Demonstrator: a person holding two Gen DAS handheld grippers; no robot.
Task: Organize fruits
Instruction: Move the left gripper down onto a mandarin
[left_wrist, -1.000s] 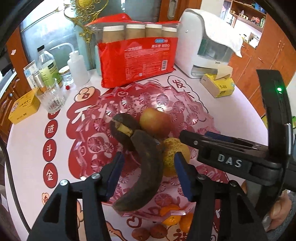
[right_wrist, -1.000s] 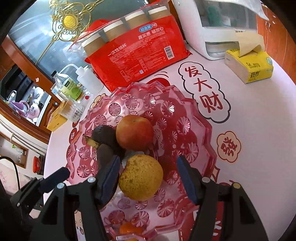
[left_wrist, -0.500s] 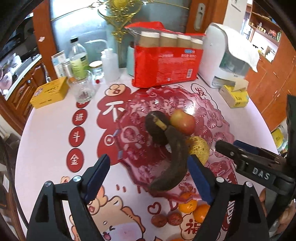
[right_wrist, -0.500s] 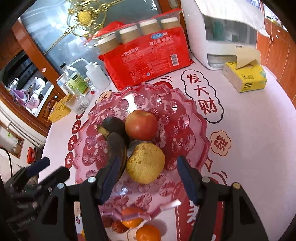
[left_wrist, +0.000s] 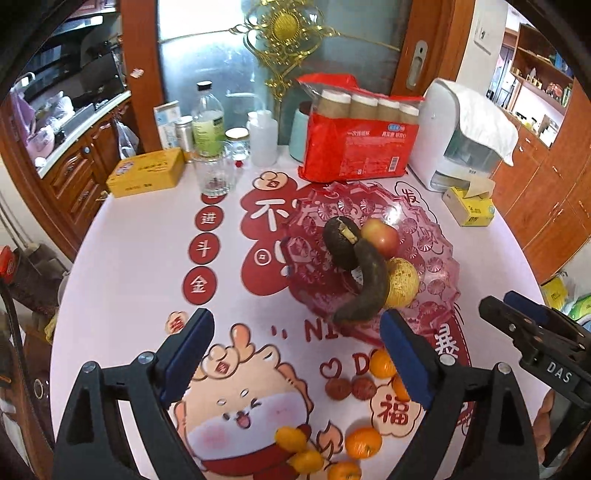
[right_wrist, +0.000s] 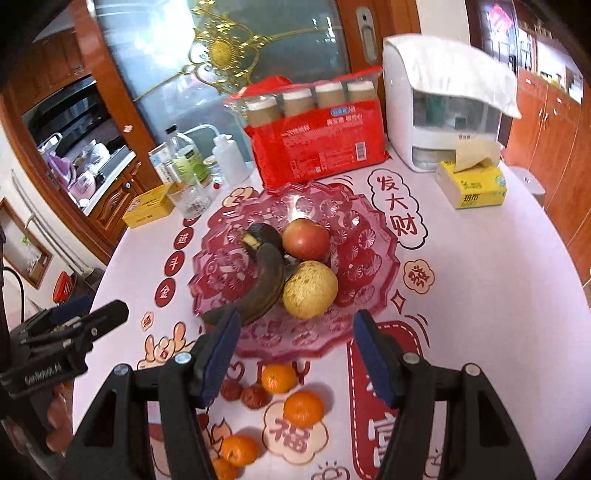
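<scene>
In the pink dish (right_wrist: 373, 266), a blackened banana (right_wrist: 267, 280) (yellow stem stub).

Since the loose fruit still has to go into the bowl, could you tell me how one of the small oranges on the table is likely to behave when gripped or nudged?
The small orange looks round, so a nudge would probably roll it across the smooth table. Its skin looks soft, so it likely yields a little; a gentle squeeze seems wise. Being small, it is probably light.

We see the pink bowl (right_wrist: 373, 258) holding a blackened banana (right_wrist: 266, 284), apple (right_wrist: 306, 238) and pear (right_wrist: 310, 290). Our right gripper (right_wrist: 293, 343) hangs empty above tangerines (right_wrist: 303, 408).
</scene>
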